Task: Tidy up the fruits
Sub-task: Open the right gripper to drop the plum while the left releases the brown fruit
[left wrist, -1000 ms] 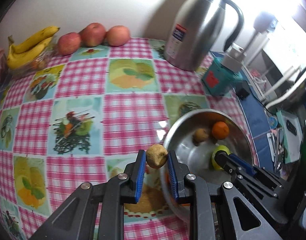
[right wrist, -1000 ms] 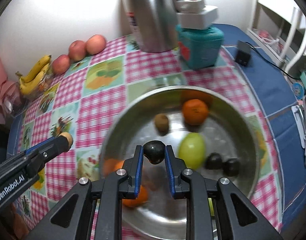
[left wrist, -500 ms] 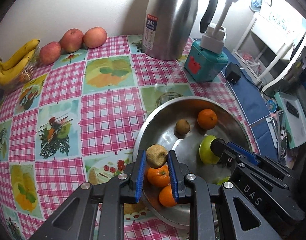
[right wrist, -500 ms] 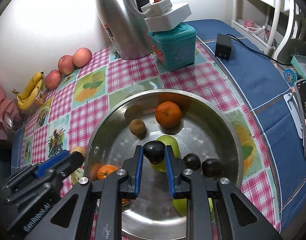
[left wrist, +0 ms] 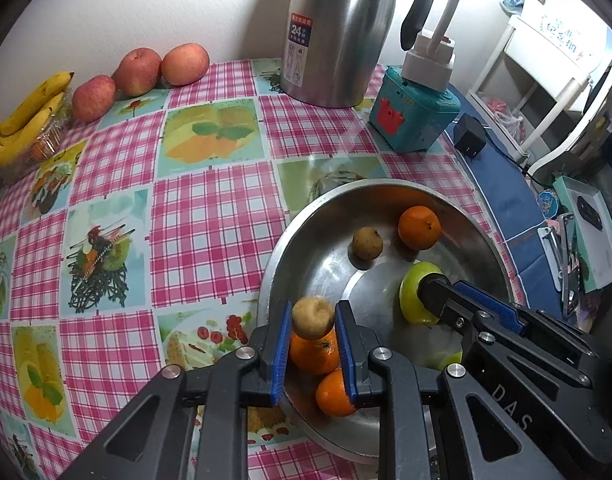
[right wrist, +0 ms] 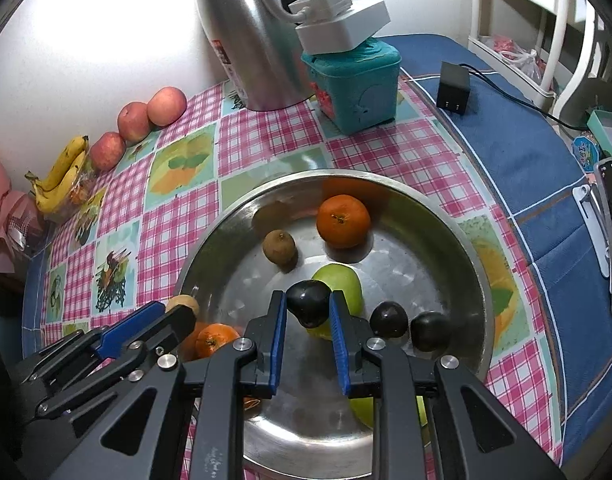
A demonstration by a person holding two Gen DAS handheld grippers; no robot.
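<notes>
A steel bowl (left wrist: 472,220) (right wrist: 474,240) on the checked tablecloth holds oranges (left wrist: 420,227) (right wrist: 343,221), a brown fruit (left wrist: 367,243) (right wrist: 280,246), a green apple (left wrist: 412,294) (right wrist: 348,284) and two dark plums (right wrist: 389,319). My left gripper (left wrist: 313,324) is shut on a small tan fruit (left wrist: 313,317), above the bowl's near left rim and two oranges (left wrist: 314,354). My right gripper (right wrist: 308,312) is shut on a dark plum (right wrist: 308,304), hovering over the green apple in the bowl's middle. Each gripper also shows in the other's view.
Three red apples (left wrist: 140,70) (right wrist: 152,114) and bananas (left wrist: 24,114) (right wrist: 62,174) lie along the far left wall. A steel thermos jug (left wrist: 338,28) and a teal box (left wrist: 416,114) with a white adapter stand behind the bowl. A black charger (right wrist: 452,88) and clutter sit on blue cloth at right.
My left gripper has carried the tan fruit rightward from the tablecloth to over the bowl's rim. The right gripper has stayed over the bowl with its plum, with only a slight shift.
</notes>
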